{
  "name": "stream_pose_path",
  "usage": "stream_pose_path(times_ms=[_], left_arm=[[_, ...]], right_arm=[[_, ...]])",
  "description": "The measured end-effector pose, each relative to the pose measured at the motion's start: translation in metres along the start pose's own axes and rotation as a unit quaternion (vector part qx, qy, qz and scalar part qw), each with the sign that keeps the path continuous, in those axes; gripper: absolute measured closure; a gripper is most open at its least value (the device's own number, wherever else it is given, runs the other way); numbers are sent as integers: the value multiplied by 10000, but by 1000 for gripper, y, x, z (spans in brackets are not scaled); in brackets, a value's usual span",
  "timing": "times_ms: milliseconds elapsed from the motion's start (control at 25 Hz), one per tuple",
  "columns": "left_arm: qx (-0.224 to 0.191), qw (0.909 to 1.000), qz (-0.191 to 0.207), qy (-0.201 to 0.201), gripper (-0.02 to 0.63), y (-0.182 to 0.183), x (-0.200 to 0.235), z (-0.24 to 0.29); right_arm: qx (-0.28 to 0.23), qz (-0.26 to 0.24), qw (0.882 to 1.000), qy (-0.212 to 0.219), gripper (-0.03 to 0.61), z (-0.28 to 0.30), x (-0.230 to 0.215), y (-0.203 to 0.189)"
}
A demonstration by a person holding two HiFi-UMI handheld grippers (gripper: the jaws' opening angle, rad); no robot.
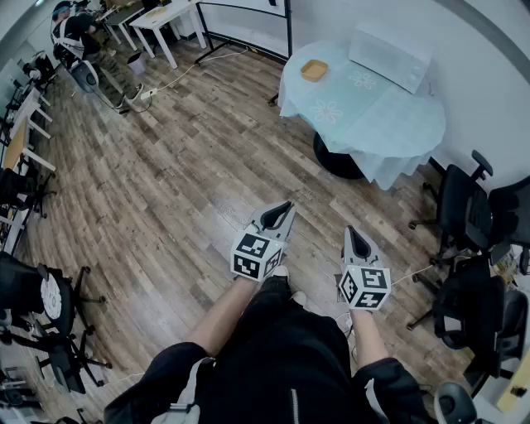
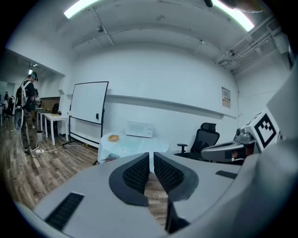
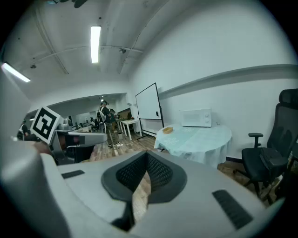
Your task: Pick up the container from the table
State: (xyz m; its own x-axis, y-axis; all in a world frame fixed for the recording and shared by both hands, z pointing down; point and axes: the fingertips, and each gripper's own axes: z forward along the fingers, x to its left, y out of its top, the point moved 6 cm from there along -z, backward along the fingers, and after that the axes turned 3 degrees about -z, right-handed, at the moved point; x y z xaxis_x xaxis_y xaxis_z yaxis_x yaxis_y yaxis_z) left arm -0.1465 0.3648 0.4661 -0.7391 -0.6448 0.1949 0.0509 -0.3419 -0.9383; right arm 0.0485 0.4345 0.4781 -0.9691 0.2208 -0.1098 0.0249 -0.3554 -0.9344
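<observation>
a wood-plank floor (image 1: 190, 190) fills most of the room. against the far wall stands a round table (image 1: 389, 124) under a pale blue flowered tablecloth that hangs well down its sides. a white microwave (image 1: 389, 58) sits on the table's wall side. the container (image 1: 314, 69), a small tan tray-like dish, rests on the cloth near the table's edge, on the side toward the whiteboard, apart from the microwave. the whiteboard (image 2: 88, 109) on a black stand is just beyond the table along the wall, with white desks (image 1: 170, 21) further on and a person (image 1: 79, 33) standing by them. black office chairs (image 1: 460, 203) crowd the right side of the room.

both grippers are held out over bare floor, well short of the table, and both point forward and slightly downward toward it. bare forearms (image 1: 219, 319) reach out from black clothing. the left gripper (image 1: 277, 214) angles toward the table, its marker cube (image 1: 255, 255) facing up. its jaws are drawn nearly together, with only a thin slit between the ribbed pads and nothing in it. the right gripper (image 1: 356, 240) sits beside it, a little lower in the head view. its jaws meet at the tips and it holds nothing. the container is well apart from both.
</observation>
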Motion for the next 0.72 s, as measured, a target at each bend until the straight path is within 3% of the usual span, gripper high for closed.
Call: stream_pose_path(times_ms=[720], left_arm=[[5,10000,-22,54,572,0,-8,-3]], right_arm=[[-58,130,9998,164,554,-7,-2,0]])
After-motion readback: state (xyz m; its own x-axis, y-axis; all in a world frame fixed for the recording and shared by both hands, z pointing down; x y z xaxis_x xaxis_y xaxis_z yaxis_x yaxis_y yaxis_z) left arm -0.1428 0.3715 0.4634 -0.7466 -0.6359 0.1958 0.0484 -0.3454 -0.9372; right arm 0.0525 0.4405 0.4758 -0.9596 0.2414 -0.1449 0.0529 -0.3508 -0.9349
